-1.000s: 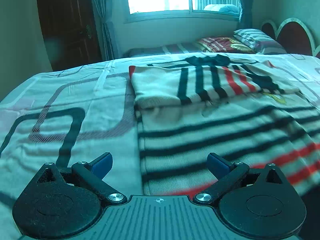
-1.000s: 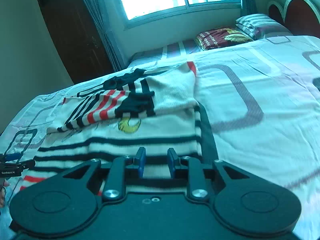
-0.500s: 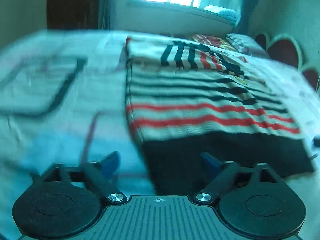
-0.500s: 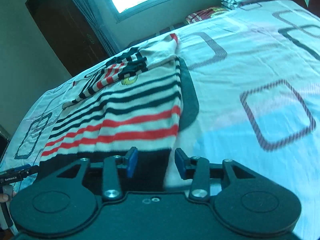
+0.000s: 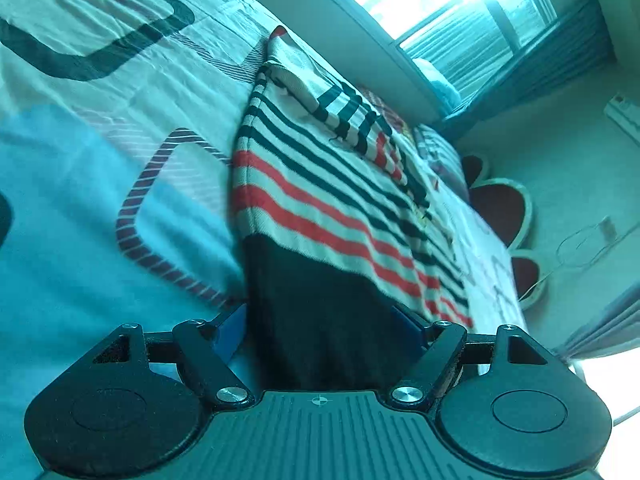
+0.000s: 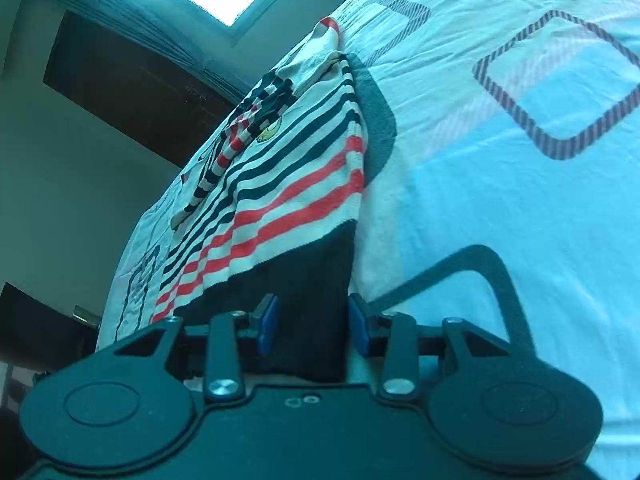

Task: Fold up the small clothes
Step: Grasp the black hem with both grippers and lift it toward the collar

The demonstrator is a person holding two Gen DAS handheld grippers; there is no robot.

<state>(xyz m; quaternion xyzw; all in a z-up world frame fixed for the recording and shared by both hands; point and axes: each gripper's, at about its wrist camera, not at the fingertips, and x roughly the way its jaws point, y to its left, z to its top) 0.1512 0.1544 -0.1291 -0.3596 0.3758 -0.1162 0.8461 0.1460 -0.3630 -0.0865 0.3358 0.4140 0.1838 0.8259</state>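
the striped sweater [image 5: 320,200] lies flat on the bed [image 5: 100,184], sleeves folded in. the dark hem [image 6: 304,280] is straddled at its two corners by the left gripper [image 5: 320,326] – jaws just narrowed – and right gripper [image 6: 312,324] – jaws just closing, neither pinching yet. next, both corners must be clamped and carried toward the collar.

Left gripper [image 5: 320,326] jaws, just closing, straddle the dark hem of a cream knit sweater with navy and red stripes [image 5: 320,208] lying on the patterned bedsheet [image 5: 100,184]; pads not pressing.

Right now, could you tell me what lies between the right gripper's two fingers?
In the right wrist view, the striped sweater's dark hem corner sits between the right gripper's open blue pads.
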